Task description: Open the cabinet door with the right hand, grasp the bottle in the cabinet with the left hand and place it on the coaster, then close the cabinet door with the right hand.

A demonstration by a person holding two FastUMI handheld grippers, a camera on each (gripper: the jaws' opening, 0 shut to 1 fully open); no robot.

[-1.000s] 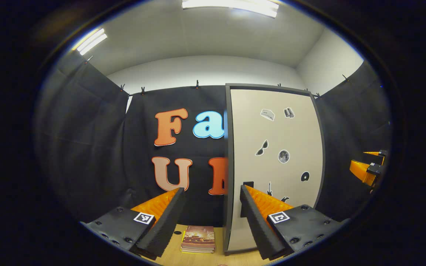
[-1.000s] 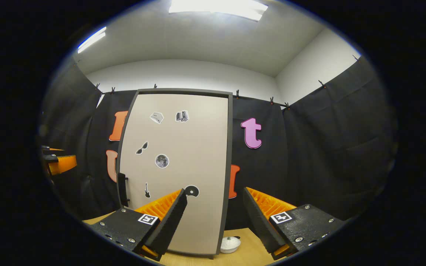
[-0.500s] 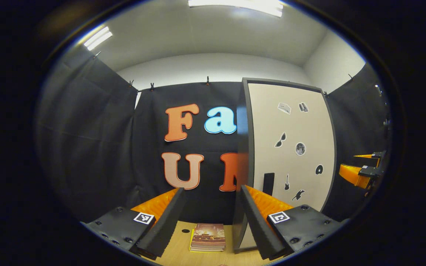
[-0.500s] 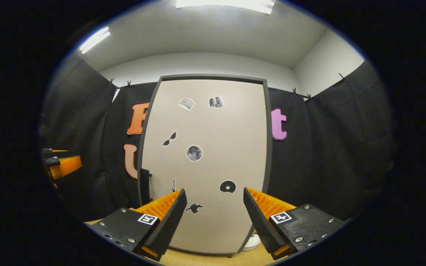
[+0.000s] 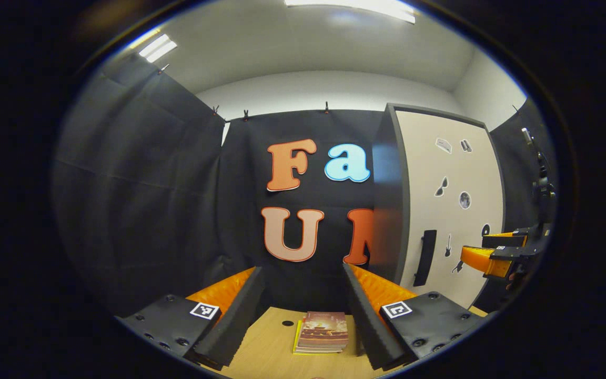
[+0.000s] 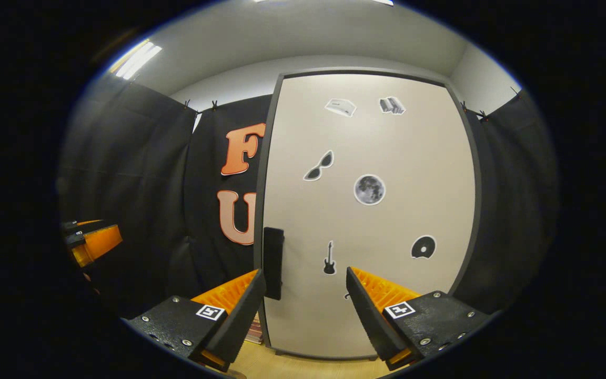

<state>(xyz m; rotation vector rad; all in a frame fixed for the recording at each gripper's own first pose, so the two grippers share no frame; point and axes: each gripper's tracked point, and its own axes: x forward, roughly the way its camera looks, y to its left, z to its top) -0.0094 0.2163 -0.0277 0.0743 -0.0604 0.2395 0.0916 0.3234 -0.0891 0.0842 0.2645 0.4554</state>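
I'm on step one: the cabinet door (image 6: 369,210) is shut. My right tongs (image 6: 305,305) gape empty near its handle (image 6: 273,262); next I close on it and pull. The left tongs (image 5: 300,310) wait open.

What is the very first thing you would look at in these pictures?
The tall pale cabinet door catches the eye first, standing shut in the middle of the right gripper view with little stickers on it, such as a moon and a guitar. Its dark handle runs down the door's left edge, just above the right gripper, whose jaws are wide apart. In the left gripper view, a stack of books lies on the wooden table.
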